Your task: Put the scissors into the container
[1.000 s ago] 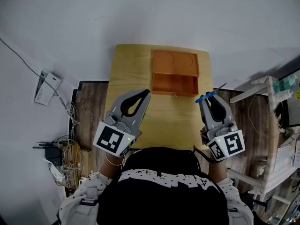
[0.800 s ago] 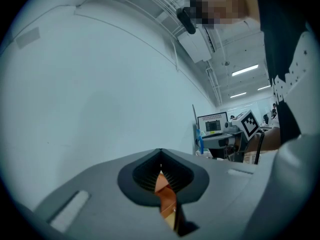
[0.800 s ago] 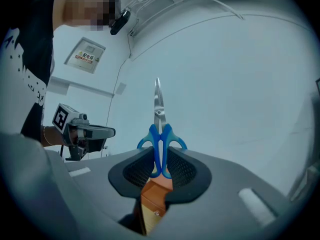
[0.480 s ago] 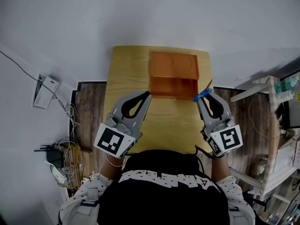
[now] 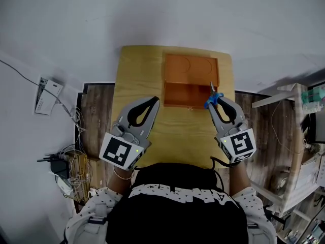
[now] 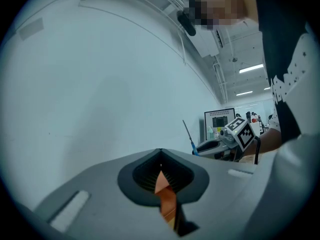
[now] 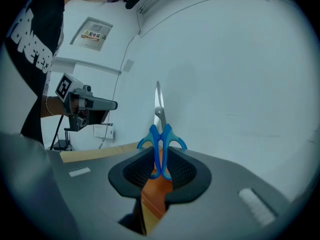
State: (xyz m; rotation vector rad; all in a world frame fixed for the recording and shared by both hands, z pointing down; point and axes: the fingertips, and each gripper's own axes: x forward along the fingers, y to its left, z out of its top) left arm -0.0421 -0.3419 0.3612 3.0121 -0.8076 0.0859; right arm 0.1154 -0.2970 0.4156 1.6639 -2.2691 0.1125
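Blue-handled scissors [image 5: 213,96] [image 7: 160,134] are clamped by the handles in my right gripper [image 5: 214,101] [image 7: 160,156], blades pointing up and away. They hang just over the near right corner of the open orange wooden container [image 5: 190,80], which sits at the far side of the light wooden table [image 5: 139,75]. My left gripper [image 5: 153,102] [image 6: 160,171] hovers above the table left of the container, shut with nothing held. In the left gripper view the right gripper [image 6: 220,145] and the scissors [image 6: 189,136] show at the right.
Cables and a power strip [image 5: 61,172] lie on the floor at the left. A white shelf frame [image 5: 292,136] with bottles stands to the right. A white wall [image 5: 152,14] rises behind the table.
My right gripper has carried the scissors left and forward, from beyond the table's right edge to the container's near right corner. The left gripper has shifted slightly left.
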